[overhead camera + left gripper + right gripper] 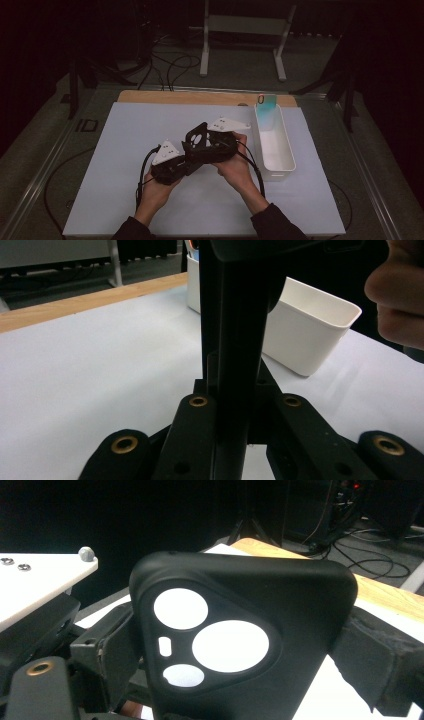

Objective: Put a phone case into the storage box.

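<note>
I hold a black phone case (240, 640) between my two grippers, just left of the white bin (272, 142). My left gripper (232, 405) is clamped nearly shut on the case's thin edge. My right gripper (197, 142) has its jaws pressed against the case's two long sides. The case stands tilted, long axis rising, its camera cutouts at the upper end, above the white table (125, 150).
</note>
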Tool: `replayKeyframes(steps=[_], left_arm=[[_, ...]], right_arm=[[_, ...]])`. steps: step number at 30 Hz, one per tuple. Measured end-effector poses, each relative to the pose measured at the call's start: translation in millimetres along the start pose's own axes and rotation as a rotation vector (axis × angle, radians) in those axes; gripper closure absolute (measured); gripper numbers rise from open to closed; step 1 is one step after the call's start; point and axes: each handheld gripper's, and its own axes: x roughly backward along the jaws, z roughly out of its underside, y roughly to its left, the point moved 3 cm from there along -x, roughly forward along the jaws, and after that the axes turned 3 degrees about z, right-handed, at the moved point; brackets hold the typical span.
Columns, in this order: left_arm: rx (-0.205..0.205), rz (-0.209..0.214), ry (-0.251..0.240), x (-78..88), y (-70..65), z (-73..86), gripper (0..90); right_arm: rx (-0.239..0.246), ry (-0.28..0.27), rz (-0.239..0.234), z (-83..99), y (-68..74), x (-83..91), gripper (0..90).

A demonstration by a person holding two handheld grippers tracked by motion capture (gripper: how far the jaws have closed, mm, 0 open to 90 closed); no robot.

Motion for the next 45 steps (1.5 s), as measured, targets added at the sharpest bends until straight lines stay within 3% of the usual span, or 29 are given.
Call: replayKeyframes(steps=[16, 17, 19, 22, 25, 28, 34, 37, 45], left_arm=[[0.002, -0.004, 0.007, 0.2, 1.6, 0.2, 84.1], [0.009, -0.007, 0.008, 0.1, 2.1, 0.2, 82.2], [0.019, 0.01, 0.019, -0.5, 4.0, 0.6, 69.1], [0.008, -0.042, 0.028, -0.7, 4.2, 1.3, 42.6], [0.012, -0.071, 0.018, 0.7, 4.9, 0.8, 25.8], [0.001, -0.099, 0.017, 2.0, 6.7, 1.0, 16.7], [-0.019, -0.129, 0.019, 6.6, 9.1, 2.3, 7.7], [-0.03, -0.163, 0.028, 9.2, 11.5, 3.7, 5.7], [-0.053, -0.204, 0.009, 26.4, 18.3, 11.0, 3.7]], right_arm=[[0.007, 0.001, 0.01, -0.5, 1.5, 0.4, 14.3], [0.008, 0.001, 0.011, -0.5, 1.7, 0.3, 14.4], [0.01, 0.0, 0.009, -0.3, 2.0, -0.1, 14.4], [0.009, -0.001, 0.009, -0.2, 2.1, -0.3, 14.4], [0.008, 0.0, 0.009, -0.1, 1.9, -0.3, 14.4], [0.01, 0.0, 0.01, -0.2, 1.6, 0.1, 14.4], [0.008, -0.003, 0.014, -1.0, 0.6, 0.0, 14.4], [0.012, -0.006, 0.015, -1.2, -0.5, 0.0, 14.4], [0.01, -0.003, 0.03, -1.1, -4.7, 0.1, 14.3]])
